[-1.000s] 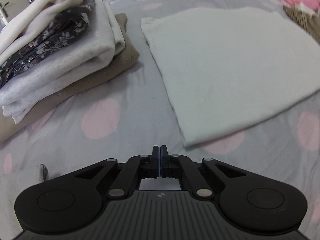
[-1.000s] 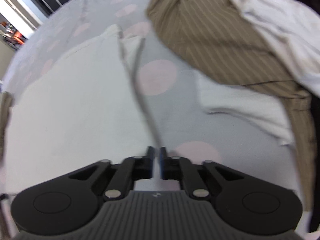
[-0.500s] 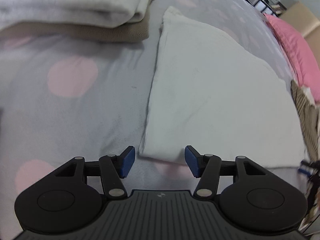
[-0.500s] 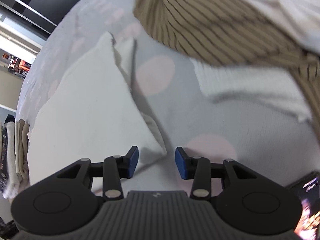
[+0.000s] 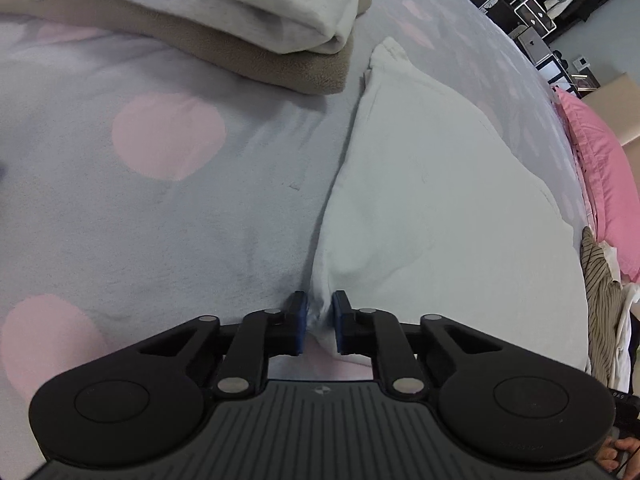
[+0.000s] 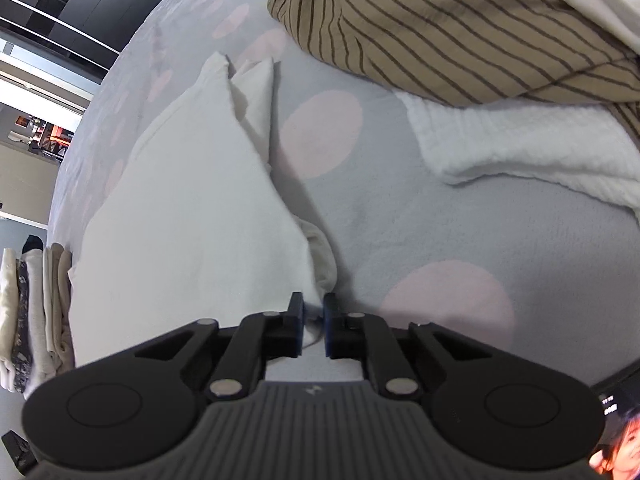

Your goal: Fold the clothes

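A white folded garment (image 5: 432,200) lies flat on the grey bedspread with pink dots (image 5: 160,200). My left gripper (image 5: 319,322) is shut on the garment's near left corner, cloth pinched between the blue pads. In the right wrist view the same white garment (image 6: 192,216) stretches away to the left. My right gripper (image 6: 313,326) is shut on its near right corner, a fold of cloth bunched just ahead of the fingertips.
A stack of folded clothes (image 5: 224,12) sits at the far left, also seen on edge in the right wrist view (image 6: 32,312). A brown striped garment (image 6: 440,28) and a white ribbed one (image 6: 520,152) lie at the right. A pink pillow (image 5: 600,176) lies beyond.
Both grippers were shut and empty, opened around the white garment's near corners, and have now closed on them.
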`<state>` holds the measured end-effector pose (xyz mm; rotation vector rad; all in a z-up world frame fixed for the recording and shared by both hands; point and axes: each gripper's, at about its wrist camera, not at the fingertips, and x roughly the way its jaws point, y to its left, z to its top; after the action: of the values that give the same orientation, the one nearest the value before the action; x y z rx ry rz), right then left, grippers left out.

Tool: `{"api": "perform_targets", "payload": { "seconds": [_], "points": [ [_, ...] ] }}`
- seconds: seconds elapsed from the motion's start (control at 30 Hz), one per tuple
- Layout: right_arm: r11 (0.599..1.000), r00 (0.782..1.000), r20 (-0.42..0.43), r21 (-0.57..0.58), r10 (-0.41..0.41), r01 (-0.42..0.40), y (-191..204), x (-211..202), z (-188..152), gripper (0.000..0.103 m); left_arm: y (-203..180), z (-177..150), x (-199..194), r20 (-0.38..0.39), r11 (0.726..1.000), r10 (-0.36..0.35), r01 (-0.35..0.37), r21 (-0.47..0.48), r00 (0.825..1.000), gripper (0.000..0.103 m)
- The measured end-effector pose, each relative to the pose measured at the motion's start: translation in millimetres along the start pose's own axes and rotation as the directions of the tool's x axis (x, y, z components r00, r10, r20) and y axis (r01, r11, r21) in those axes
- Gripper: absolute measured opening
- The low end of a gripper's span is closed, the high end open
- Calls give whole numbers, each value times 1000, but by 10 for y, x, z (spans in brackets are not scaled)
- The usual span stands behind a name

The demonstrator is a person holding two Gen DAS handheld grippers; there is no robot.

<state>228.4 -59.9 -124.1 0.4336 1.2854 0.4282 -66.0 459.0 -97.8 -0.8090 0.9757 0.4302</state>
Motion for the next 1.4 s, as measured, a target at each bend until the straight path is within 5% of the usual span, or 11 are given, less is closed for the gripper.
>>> {"api": "perform_targets", "payload": {
  "seconds": [0.13,0.3,0.53,0.9,1.13,1.4],
  "points": [
    [998,1000,1,-57,12,-12,154,-199,94,9,-225,20,-126,16,993,55,-56,108,998,8],
    [959,998,-23,-277,-66,57,537,-433,125,9,-563,2,-391,25,945,114,-116,305,993,7],
    [789,975,-16,-590,-220,169,1017,-757,-207,8,-853,-216,-849,11,885,154,-143,443,988,6],
    [595,924,-89,-787,-373,164,863,-1168,-1012,8,-738,-934,-1432,-67,819,227,-153,553,972,6],
    [564,899,-135,-814,-418,139,690,-1080,-1301,8,-561,-1269,-1329,-117,808,260,-149,570,959,6],
    [609,874,-198,-782,-443,131,352,-946,-1358,10,-381,-1363,-1175,-176,806,273,-125,579,946,9]
  ]
}}
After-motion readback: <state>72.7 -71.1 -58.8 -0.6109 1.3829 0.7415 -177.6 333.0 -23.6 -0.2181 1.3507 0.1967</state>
